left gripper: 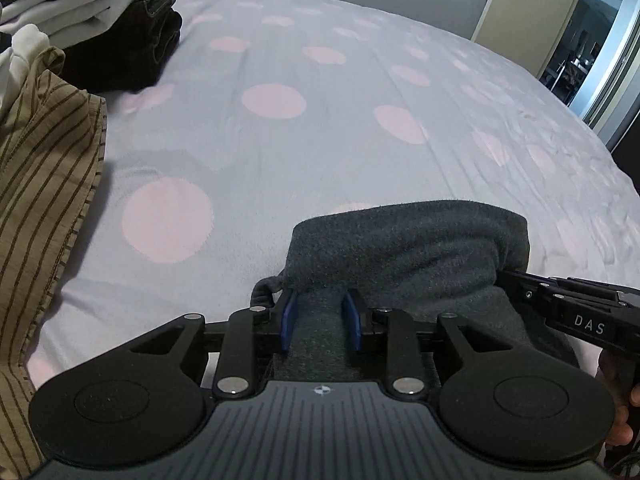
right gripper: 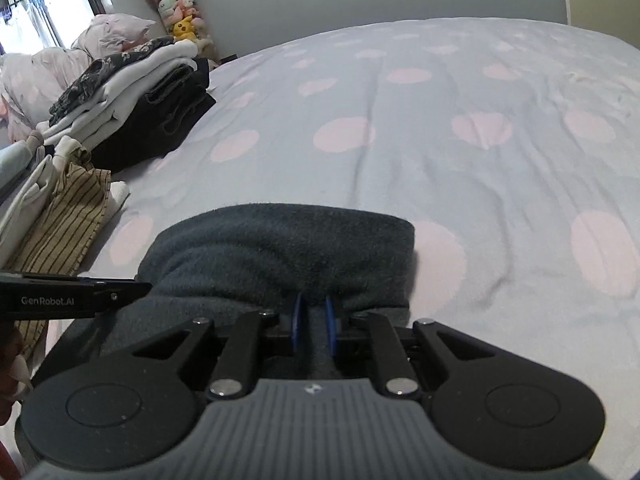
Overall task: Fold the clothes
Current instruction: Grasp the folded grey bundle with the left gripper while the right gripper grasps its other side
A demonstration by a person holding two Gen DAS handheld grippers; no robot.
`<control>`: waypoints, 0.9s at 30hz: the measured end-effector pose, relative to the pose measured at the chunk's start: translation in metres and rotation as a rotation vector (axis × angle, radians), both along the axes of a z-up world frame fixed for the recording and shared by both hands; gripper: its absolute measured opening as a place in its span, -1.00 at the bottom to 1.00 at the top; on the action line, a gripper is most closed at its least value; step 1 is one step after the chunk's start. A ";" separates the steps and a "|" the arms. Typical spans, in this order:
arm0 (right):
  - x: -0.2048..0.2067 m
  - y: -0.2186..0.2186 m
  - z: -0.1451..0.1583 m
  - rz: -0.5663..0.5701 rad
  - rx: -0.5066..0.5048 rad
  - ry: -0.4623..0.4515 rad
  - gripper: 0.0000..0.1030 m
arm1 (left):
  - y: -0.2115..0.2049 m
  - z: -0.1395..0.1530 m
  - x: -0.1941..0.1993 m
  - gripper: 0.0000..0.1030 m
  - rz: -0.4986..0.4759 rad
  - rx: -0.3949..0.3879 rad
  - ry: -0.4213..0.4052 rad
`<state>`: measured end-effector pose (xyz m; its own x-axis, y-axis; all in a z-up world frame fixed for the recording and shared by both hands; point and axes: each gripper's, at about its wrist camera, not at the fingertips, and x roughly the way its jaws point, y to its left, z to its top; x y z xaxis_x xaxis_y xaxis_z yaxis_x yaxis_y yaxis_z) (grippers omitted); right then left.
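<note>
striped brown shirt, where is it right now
The striped brown shirt lies at the left edge of the bed, in front of the folded stack.

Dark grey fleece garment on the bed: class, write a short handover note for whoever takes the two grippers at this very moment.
Left gripper: shut on the dark grey fleece garment, pinching its near edge.
Right gripper: shut on the same garment, further along that edge.
Garment: bunched on the spotted bedsheet, near the front of the bed; how many folds it has cannot be told.
Done: a stack of folded clothes sits at the left.
Left: finish folding the fleece and probably move it to the stack. The striped tan garment beside it looks loose, possibly next.
</note>
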<state>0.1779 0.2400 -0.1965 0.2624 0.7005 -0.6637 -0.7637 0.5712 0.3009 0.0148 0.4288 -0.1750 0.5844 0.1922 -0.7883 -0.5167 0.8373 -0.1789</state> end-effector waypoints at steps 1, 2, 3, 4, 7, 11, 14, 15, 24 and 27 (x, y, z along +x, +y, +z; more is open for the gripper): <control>0.001 0.000 0.001 -0.001 0.003 0.007 -0.72 | -0.001 0.001 -0.001 -0.37 -0.002 0.005 -0.007; 0.000 -0.001 0.002 -0.003 0.007 0.008 -0.71 | -0.003 0.003 -0.003 -0.37 -0.001 0.018 -0.017; -0.001 -0.002 0.004 -0.004 0.011 0.004 -0.71 | -0.005 0.006 -0.006 -0.32 0.005 0.033 -0.027; -0.003 -0.003 0.005 -0.007 0.014 -0.003 -0.71 | -0.007 0.009 -0.009 -0.08 0.011 0.048 -0.036; -0.006 -0.008 0.013 -0.019 0.034 -0.013 -0.61 | -0.007 0.017 -0.020 0.37 0.065 0.081 -0.045; -0.001 -0.029 0.026 -0.067 0.131 0.031 0.37 | 0.012 0.014 -0.037 0.47 0.150 -0.074 -0.070; 0.011 -0.038 0.018 -0.109 0.114 0.127 0.44 | 0.034 -0.001 -0.043 0.58 0.212 -0.254 -0.091; 0.015 -0.041 0.014 -0.123 0.104 0.161 0.44 | 0.039 -0.007 -0.044 0.63 0.226 -0.303 -0.096; 0.037 -0.041 -0.012 -0.153 0.104 0.331 0.44 | 0.058 -0.032 -0.032 0.68 0.219 -0.430 -0.108; 0.035 -0.033 -0.016 -0.131 0.103 0.314 0.30 | 0.055 -0.033 -0.028 0.66 0.199 -0.411 -0.104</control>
